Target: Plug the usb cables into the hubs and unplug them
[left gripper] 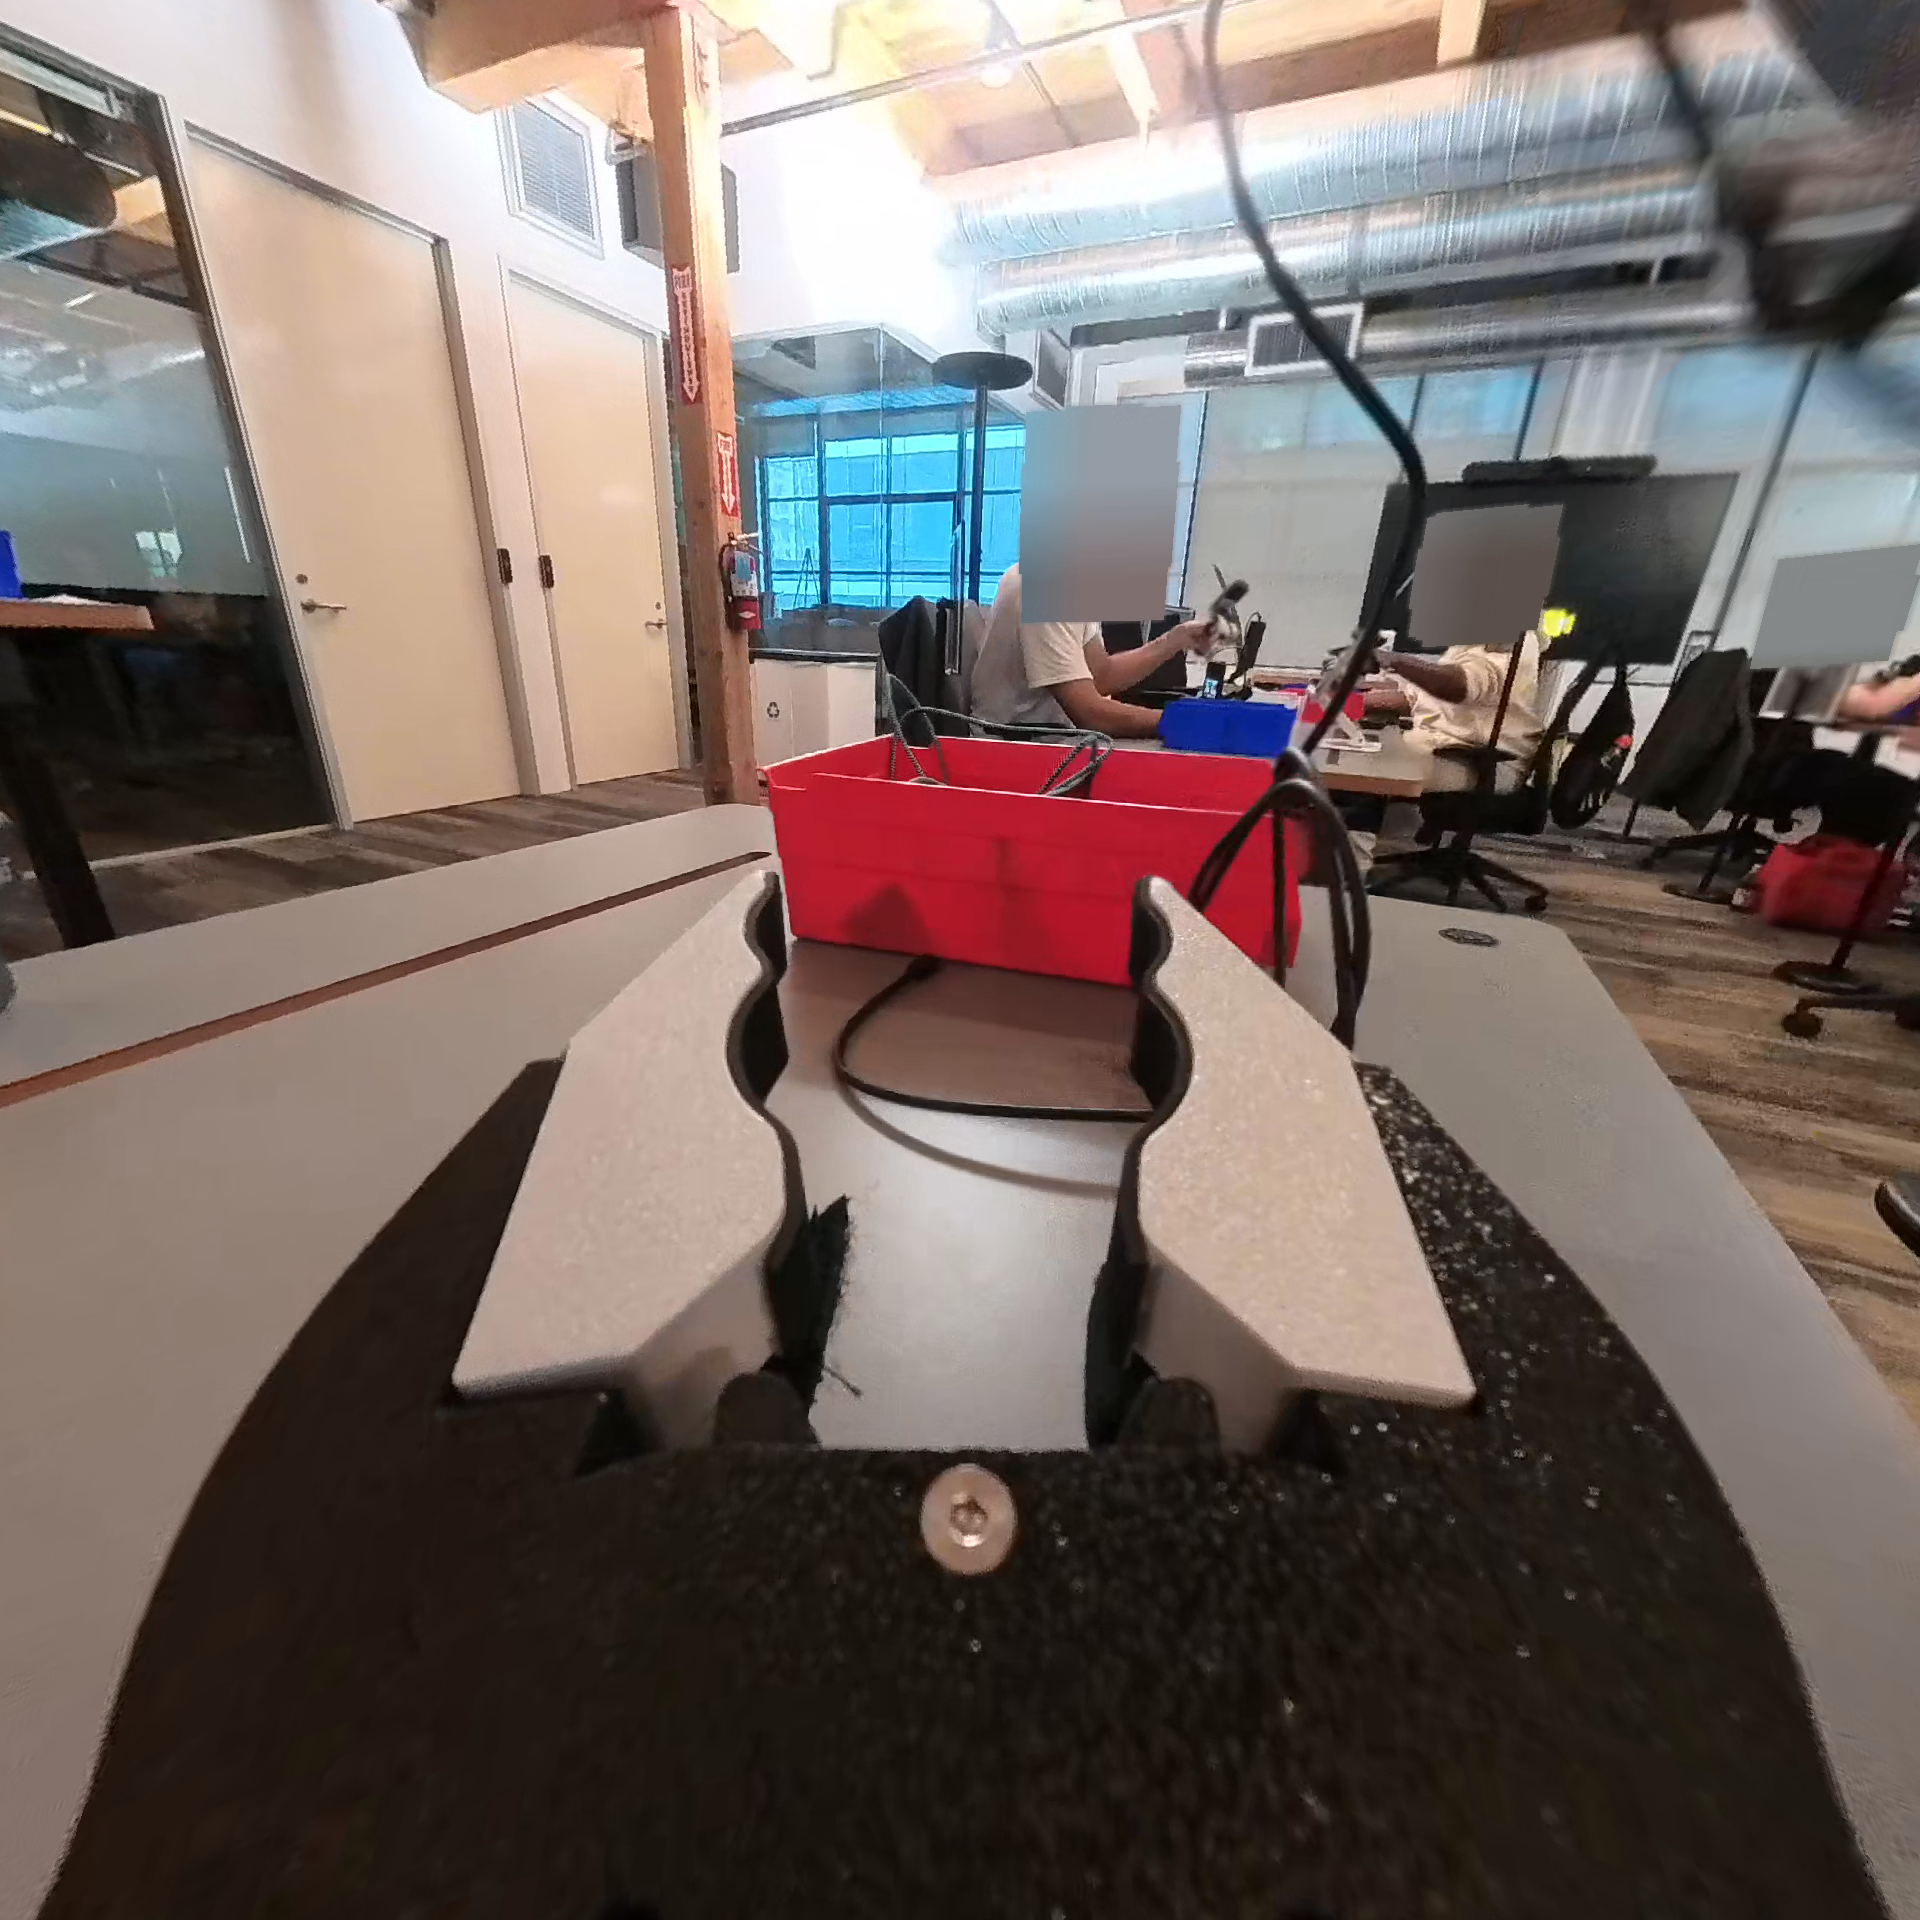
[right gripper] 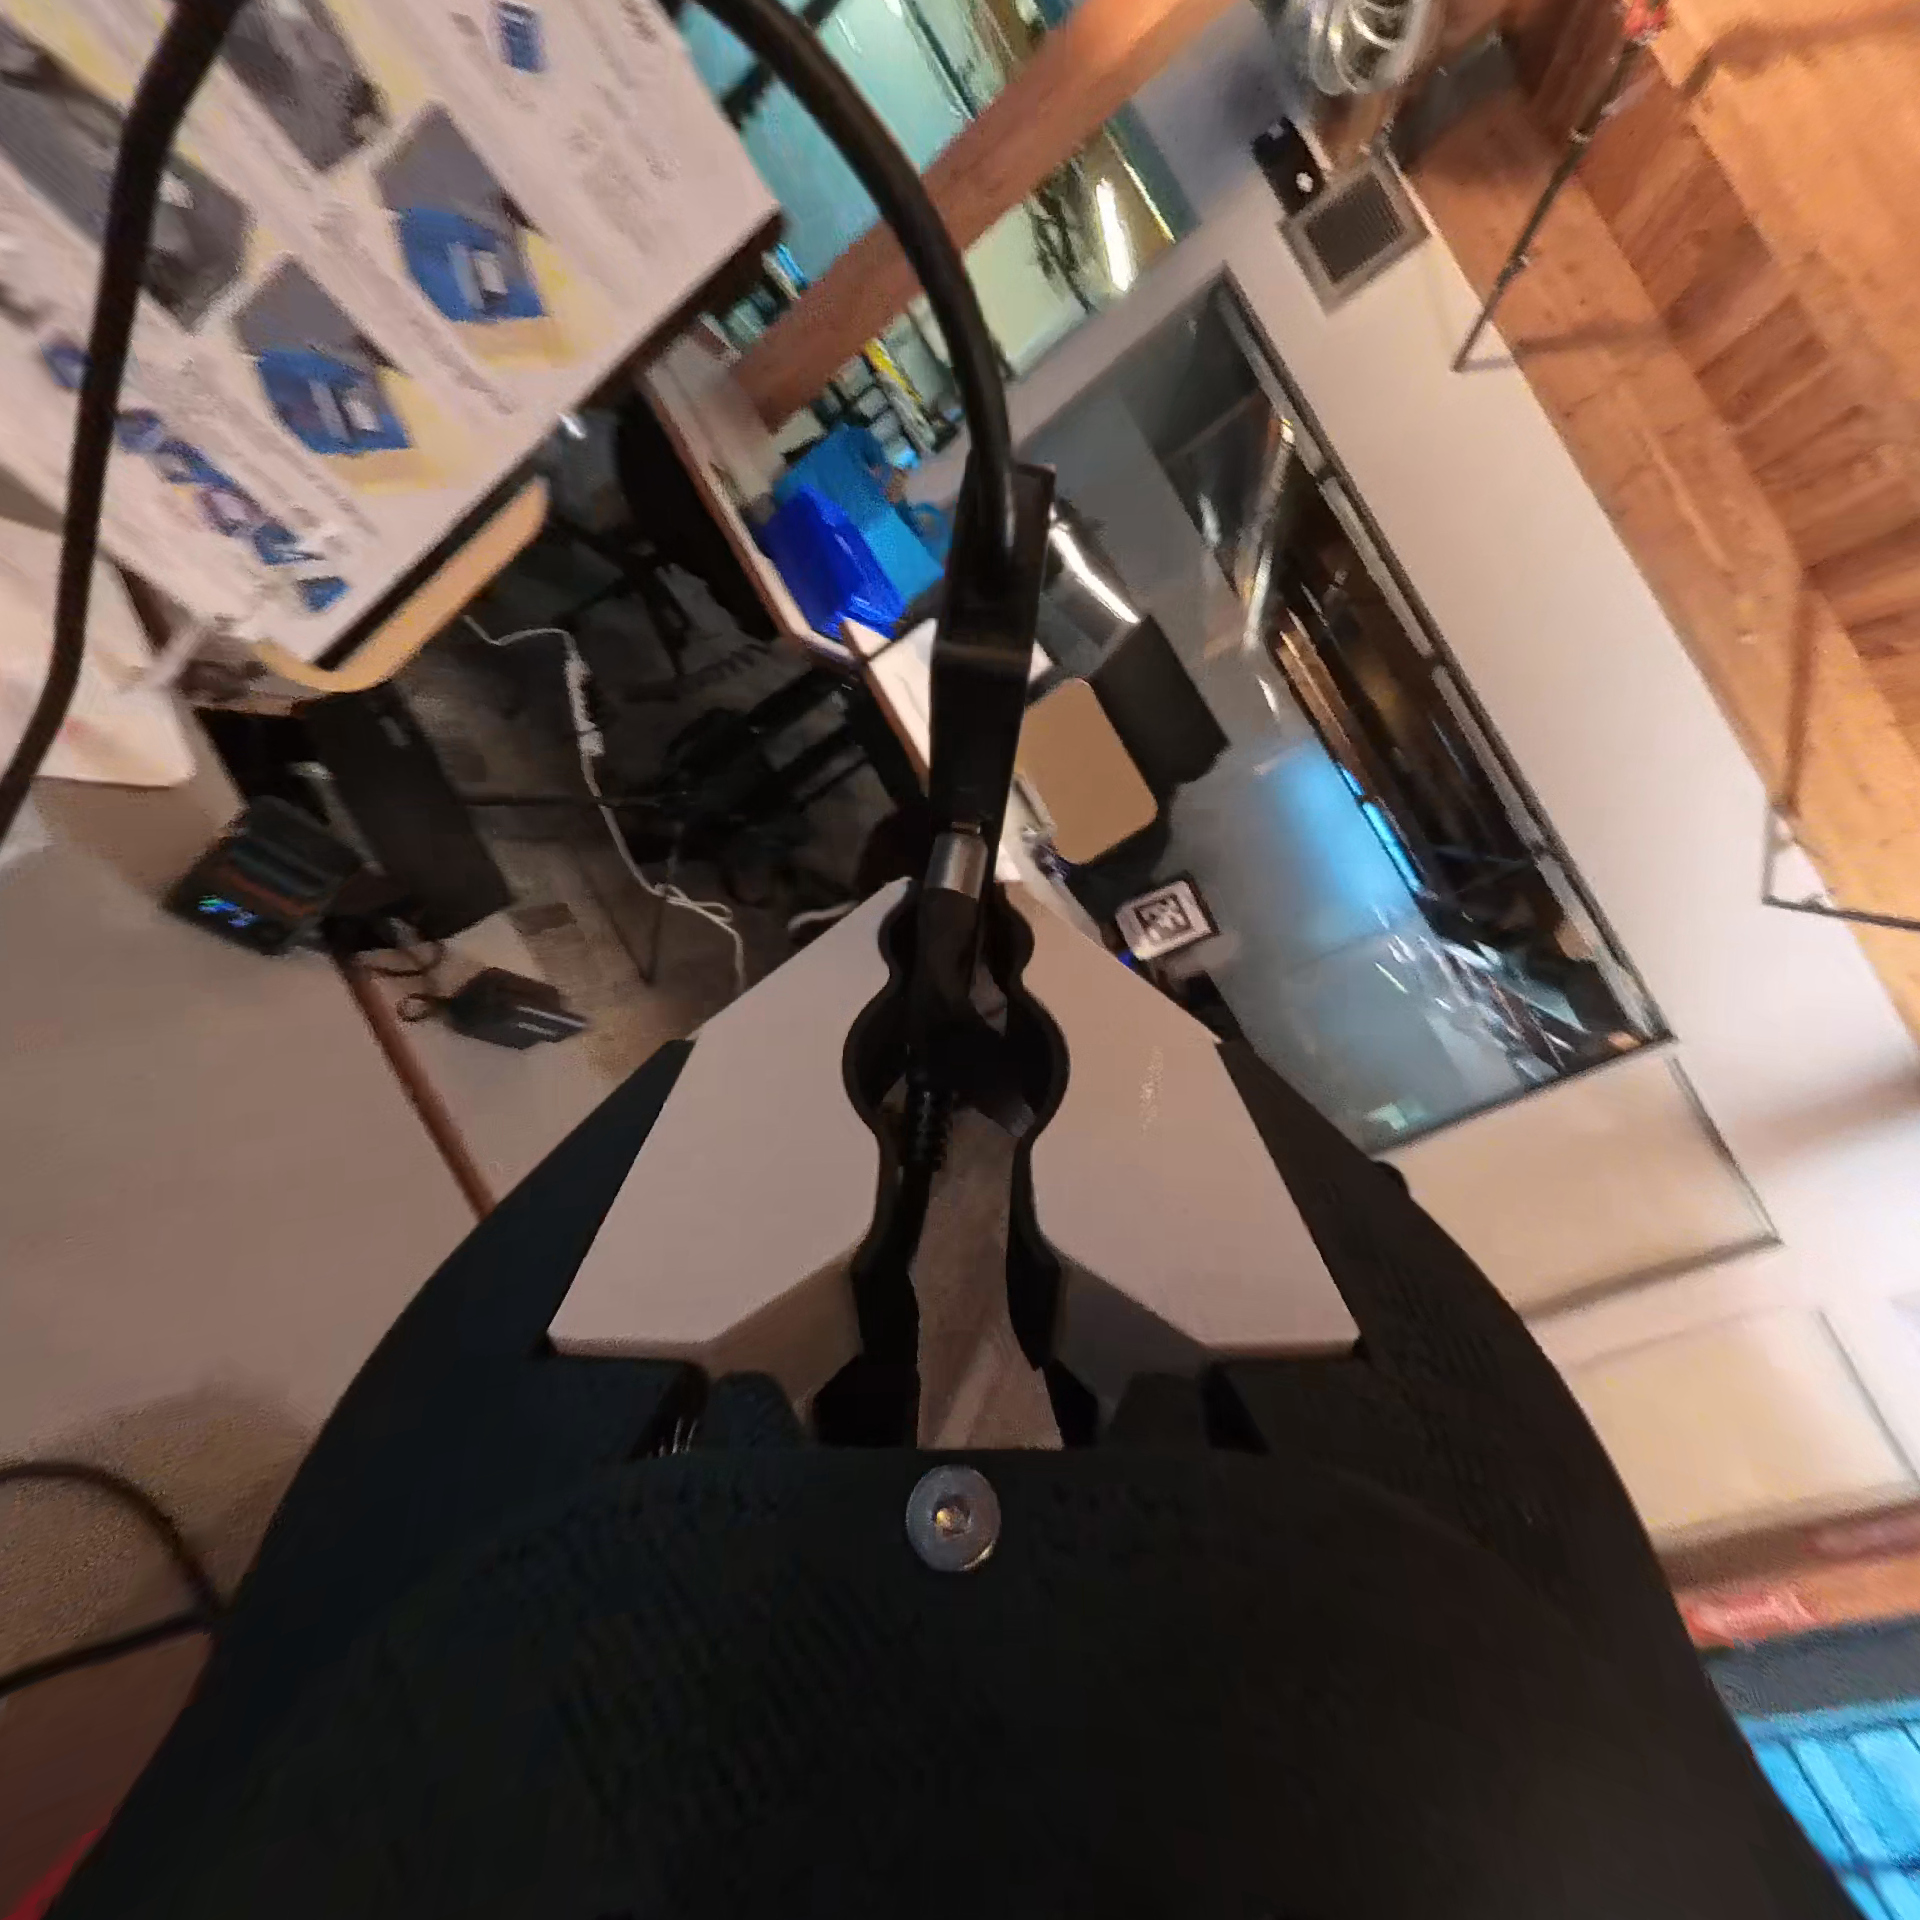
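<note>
The left gripper (left gripper: 961, 997) rests low over a gray table (left gripper: 312, 1091), its jaws wide apart and holding nothing. A red bin (left gripper: 1029, 873) with cables in it sits ahead, and a thin black cable (left gripper: 935, 1081) loops on the table. The right gripper (right gripper: 961, 935) is up in the air, pinching a USB plug (right gripper: 951, 904) stuck into a black hub (right gripper: 987, 644). Behind are white doors (left gripper: 353, 520), a wooden post (left gripper: 696, 416) and people at desks.

Grey table (left gripper: 312, 1039) — red bin (left gripper: 1029, 883), black cable (left gripper: 935, 1096)

Open office: white doors (left gripper: 353, 540), a wooden post (left gripper: 696, 416), silver ceiling ducts (left gripper: 1351, 208), wood-plank floor (left gripper: 1714, 1039), bright windows (left gripper: 883, 520).
</note>
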`<state>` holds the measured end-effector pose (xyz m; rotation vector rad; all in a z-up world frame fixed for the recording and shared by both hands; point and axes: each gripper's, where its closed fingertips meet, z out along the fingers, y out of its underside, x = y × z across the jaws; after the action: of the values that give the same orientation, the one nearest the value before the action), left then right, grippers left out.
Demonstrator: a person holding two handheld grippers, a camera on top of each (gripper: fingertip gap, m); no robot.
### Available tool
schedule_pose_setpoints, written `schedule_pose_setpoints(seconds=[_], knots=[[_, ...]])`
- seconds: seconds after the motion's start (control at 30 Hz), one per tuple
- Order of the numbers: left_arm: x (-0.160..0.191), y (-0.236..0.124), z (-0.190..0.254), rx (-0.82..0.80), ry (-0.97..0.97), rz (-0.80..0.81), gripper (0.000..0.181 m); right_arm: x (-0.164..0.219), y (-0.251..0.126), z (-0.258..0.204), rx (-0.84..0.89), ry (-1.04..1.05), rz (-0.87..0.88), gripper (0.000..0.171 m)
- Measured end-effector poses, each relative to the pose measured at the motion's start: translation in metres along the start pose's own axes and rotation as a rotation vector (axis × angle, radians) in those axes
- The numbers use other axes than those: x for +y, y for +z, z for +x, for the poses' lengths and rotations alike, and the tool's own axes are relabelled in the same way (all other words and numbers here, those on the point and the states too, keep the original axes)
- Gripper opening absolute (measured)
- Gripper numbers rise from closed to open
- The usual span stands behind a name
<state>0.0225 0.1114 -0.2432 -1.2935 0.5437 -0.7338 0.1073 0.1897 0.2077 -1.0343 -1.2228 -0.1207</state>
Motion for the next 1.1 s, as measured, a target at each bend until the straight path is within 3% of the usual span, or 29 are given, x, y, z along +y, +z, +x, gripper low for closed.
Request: schedule_pose_setpoints(seconds=[0.23,0.5,0.6,0.7,0.83,1.0,1.1], knots=[[0.002,0.001,-0.002,0.002,-0.026,-0.010,0.065,0.024,-0.017,0.112,0.217,-0.004,-0.212,0.010],[0.007,0.002,-0.003,0.011,-0.054,-0.031,0.065,0.082,-0.061,0.182,0.371,0.024,-0.381,0.010],[0.008,0.002,-0.005,0.008,-0.063,-0.037,0.065,0.109,-0.064,0.191,0.357,0.024,-0.465,0.010],[0.009,0.003,-0.005,0.005,-0.066,-0.041,0.065,0.162,-0.051,0.166,0.259,-0.029,-0.593,0.010],[0.010,0.003,-0.005,0.006,-0.058,-0.051,0.065,0.252,-0.027,0.100,0.089,-0.037,-0.708,0.010],[0.008,0.003,-0.006,0.003,-0.043,-0.052,0.065,0.380,-0.016,-0.026,-0.261,-0.038,-0.897,0.010],[0.008,0.003,-0.005,0.002,-0.033,-0.054,0.065,0.437,-0.024,-0.110,-0.518,-0.043,-1.001,0.011]])
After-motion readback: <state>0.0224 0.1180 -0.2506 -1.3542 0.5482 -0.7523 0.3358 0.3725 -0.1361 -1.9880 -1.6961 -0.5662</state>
